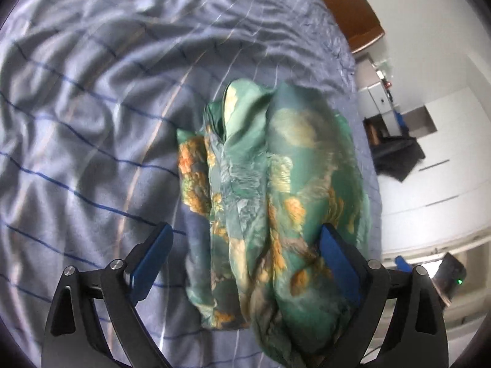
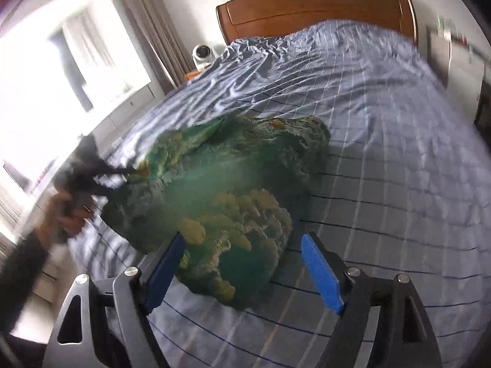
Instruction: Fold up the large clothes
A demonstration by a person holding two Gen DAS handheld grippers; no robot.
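A green garment (image 1: 276, 168) printed with orange and pale yellow patches lies bunched in a long heap on the blue striped bed sheet (image 1: 92, 107). My left gripper (image 1: 245, 228) stands wide open over its near end. The right pad (image 1: 334, 254) touches the cloth and the left pad is clear of it. In the right wrist view the same garment (image 2: 233, 190) lies ahead, and my right gripper (image 2: 244, 236) is open with the near fold between its jaws, not pressed. The left gripper (image 2: 92, 171) shows blurred at the heap's far left end, held by a hand (image 2: 64, 211).
The wooden headboard (image 2: 316, 9) closes the far end of the bed (image 2: 383, 122). A small white device (image 2: 202, 53) stands on the bedside stand by the curtain. White cabinets (image 1: 445, 153) and a dark cloth (image 1: 399, 159) lie beyond the bed's right edge.
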